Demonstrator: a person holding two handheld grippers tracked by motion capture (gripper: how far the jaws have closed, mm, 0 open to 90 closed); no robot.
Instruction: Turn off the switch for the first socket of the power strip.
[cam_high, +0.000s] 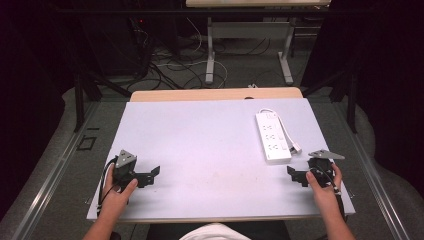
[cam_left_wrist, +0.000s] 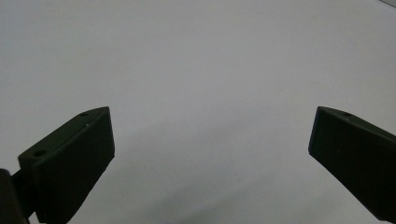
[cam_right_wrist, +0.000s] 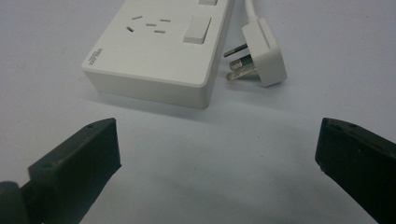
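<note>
Right now the white rectangular plastic power strip (cam_high: 272, 136) lies flat on the pale lilac-grey tabletop (cam_high: 200, 150), far-right part, long axis running away from the person; its white moulded plug (cam_right_wrist: 265, 53) w/ bare metal prongs lies just beside its near end, cable looping back round the far end. R gripper (cam_high: 296, 175) rests on the table near the strip's near corner, jaws spread wide, nothing between them; in the right gripper view the strip's near end (cam_right_wrist: 159, 46) sits just ahead of the gap. L gripper (cam_high: 147, 176) rests well apart at near-left, jaws also wide, only bare table in front. Handling, my guess: strip is rigid, light, smooth-sided so prob slippery; best gripped across the short width near an end, clear of the rocker switch (cam_right_wrist: 197, 29). Plug small, stiff, cable springy; take the plug body, not the prongs. Hard to read: brand print too small; strip's far end cut off in the right gripper view; cable run partly hidden behind the strip
</note>
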